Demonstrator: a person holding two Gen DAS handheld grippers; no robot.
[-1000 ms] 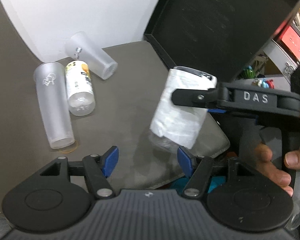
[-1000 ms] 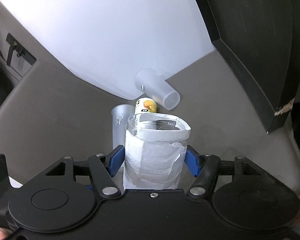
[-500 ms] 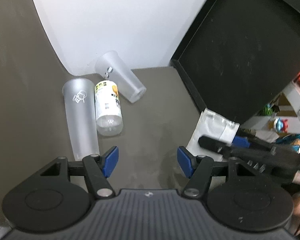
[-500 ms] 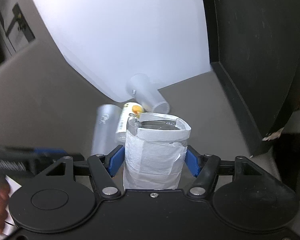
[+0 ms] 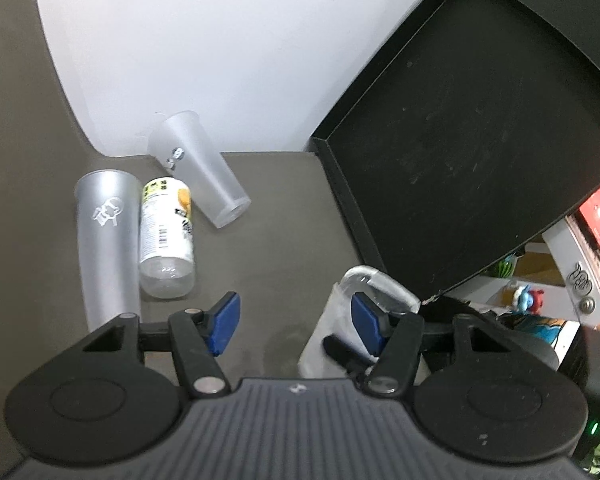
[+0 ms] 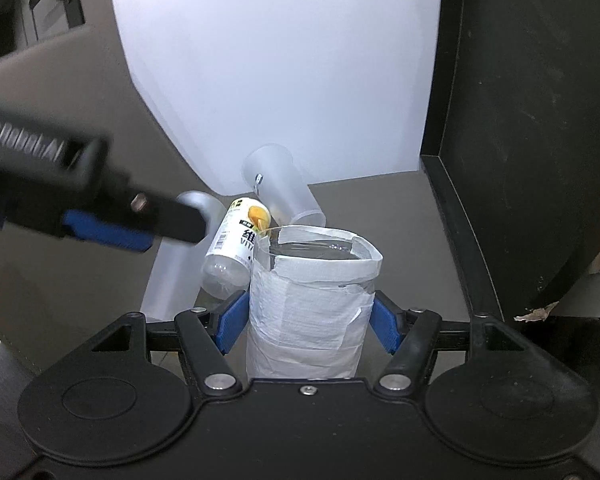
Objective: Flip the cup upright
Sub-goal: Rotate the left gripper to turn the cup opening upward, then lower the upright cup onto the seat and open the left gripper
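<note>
— That taped cup (image 6: pixel 308 304), where's it sitting?

— Between the blue pads of the right claw (image 6: pixel 306 322), mouth up. The pads press its sides, so I'd call it clenched on the cup. It looks upright already, low over the right side of the desk (image 5: pixel 284 208), close to the black box (image 5: pixel 460 168). Whether its base touches the desk I cannot tell; the claw body hides it.

— Why grab it round the middle?

— My guess: a side grip leaves the rim free and lets the wrist roll the cup over. The tape probably helps the pads bite on slick plastic.

— And the other hand?

— The left claw (image 5: pixel 296 324) is spread wide, nothing in it. From the right camera it crosses the left of the view as a blurred dark bar, level, above the clutter. Its right pad sits just in front of the cup in its own view, but I'd not say they touch.

— What clutter?

— Three things lying on their sides at the back of the desk: a tall frosted tumbler (image 5: pixel 106 236), a vitamin bottle (image 5: pixel 166 232) just beside it, and a second frosted cup (image 5: pixel 198 168) angled against the white wall (image 5: pixel 220 48).

— So what's left?

— I reckon only setting it down and letting go. Perhaps the left claw takes a lying one afterwards.
</note>
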